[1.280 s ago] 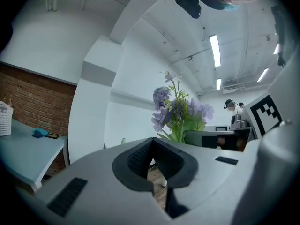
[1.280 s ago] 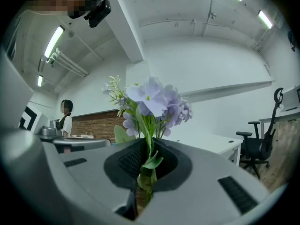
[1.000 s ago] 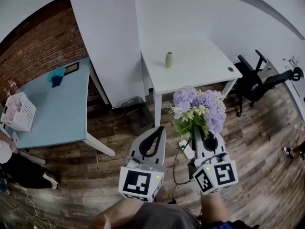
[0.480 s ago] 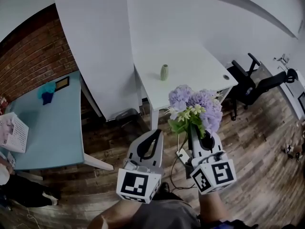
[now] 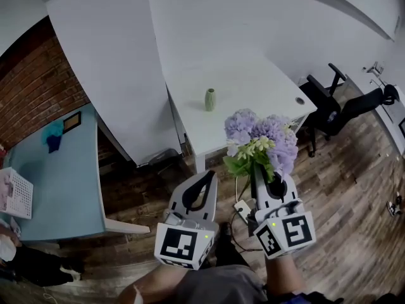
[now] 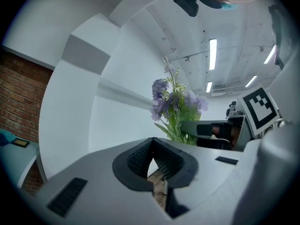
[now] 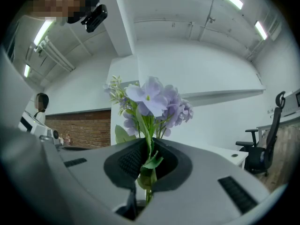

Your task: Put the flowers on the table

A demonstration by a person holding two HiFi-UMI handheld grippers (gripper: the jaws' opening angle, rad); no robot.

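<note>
A bunch of purple flowers (image 5: 261, 139) with green leaves stands upright in my right gripper (image 5: 264, 177), whose jaws are shut on the green stems (image 7: 149, 165). The blossoms (image 7: 152, 100) rise above the jaws in the right gripper view. My left gripper (image 5: 204, 181) is held beside it, shut, with nothing between its jaws (image 6: 152, 158); the flowers (image 6: 174, 104) show to its right. Ahead stands the white table (image 5: 253, 100) with a small green vase (image 5: 210, 99) on it. Both grippers are over the wooden floor, short of the table's near edge.
A white partition (image 5: 114, 75) stands left of the white table. A light-blue table (image 5: 57, 170) with a white basket (image 5: 14, 192) is at the far left by a brick wall. A black office chair (image 5: 332, 103) is right of the table. Cables lie on the floor.
The view has shifted forward: the white table and vase have come closer and slid left in the picture. Both grippers keep their pose, the right still holding the flowers.
</note>
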